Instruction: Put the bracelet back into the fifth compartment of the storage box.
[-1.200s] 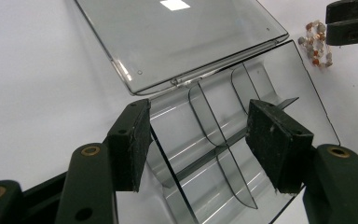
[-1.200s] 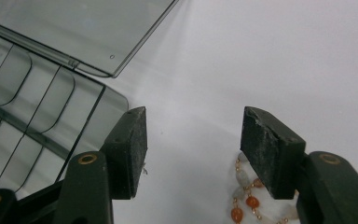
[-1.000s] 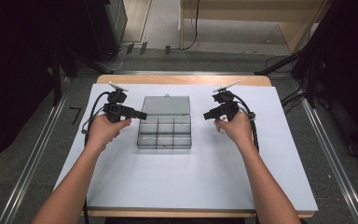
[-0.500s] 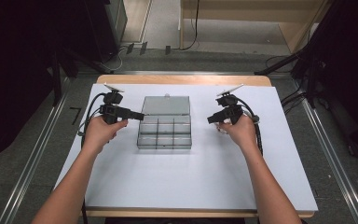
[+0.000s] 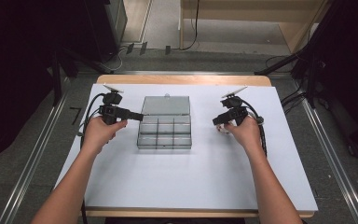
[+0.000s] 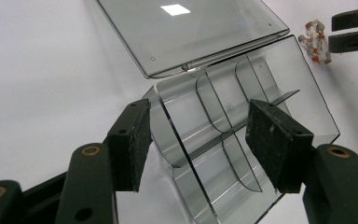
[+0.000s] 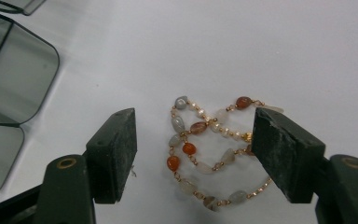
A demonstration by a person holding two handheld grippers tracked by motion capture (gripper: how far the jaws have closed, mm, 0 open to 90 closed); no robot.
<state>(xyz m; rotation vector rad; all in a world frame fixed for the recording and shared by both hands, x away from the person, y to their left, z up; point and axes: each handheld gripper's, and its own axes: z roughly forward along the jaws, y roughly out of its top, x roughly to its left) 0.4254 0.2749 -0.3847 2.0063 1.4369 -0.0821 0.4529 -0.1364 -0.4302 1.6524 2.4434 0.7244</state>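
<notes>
Bracelet [image 7: 212, 149]: 1, on sheet | box [image 5: 164, 122]: 1, 6 compartments | right tongs [image 7: 193, 154]: opening, pads clear | left tongs [image 6: 200, 140]: open, empty

the table cover [image 5: 168, 182] is seen as plain white, edged by light wood. the compartment box [image 5: 164, 129] is shown in smoky grey, see-through plastic, its open lid [image 6: 186, 32] tinted the same. the bracelet [image 7: 209, 149] is strung with grey, milky white, brown and orange-red beads on gold-coloured links. both the left gripper [image 6: 200, 140] and right gripper [image 7: 193, 154] are coloured black, with brass-toned rivets.
</notes>
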